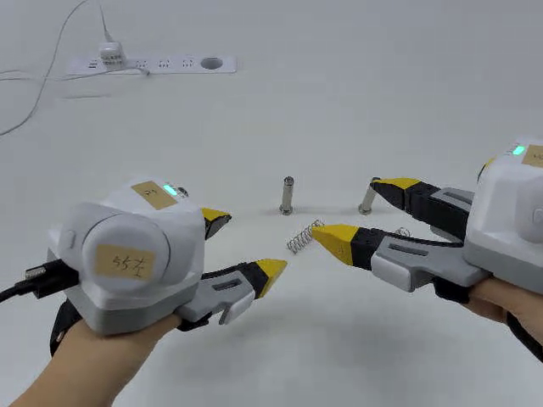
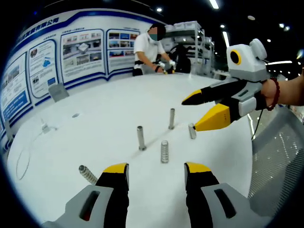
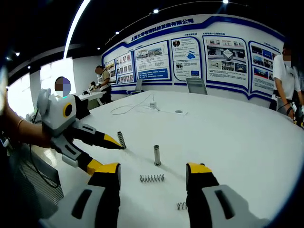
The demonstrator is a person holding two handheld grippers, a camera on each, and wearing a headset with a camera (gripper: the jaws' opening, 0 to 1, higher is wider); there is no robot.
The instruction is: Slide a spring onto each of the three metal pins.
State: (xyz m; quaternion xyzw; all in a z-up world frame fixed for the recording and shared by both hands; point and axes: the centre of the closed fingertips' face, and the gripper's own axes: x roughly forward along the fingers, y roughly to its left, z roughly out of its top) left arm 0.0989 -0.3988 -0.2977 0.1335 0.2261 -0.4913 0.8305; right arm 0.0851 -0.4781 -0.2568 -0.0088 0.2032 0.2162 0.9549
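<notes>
Silver coil spring [image 1: 304, 237] lies on its side on the white bench [image 1: 339, 102], just below centre in the head view. Its right end is close against the lower yellow tip of your right claw [image 1: 343, 205]. That claw is spread wide with nothing in it. Your left claw [image 1: 256, 241], at lower left, is also wide apart and empty.

The pickup looks like the step in hand. Bring the right jaws across the coil's middle and squeeze only enough to hold it. Then tip it upright and line its bore over the short upright metal pin [image 1: 288, 195] just above it. A second metal pin [image 1: 367, 197] stands beside the upper jaw, so keep clear of it. The spring looks thin, open-wound and likely to roll.
</notes>
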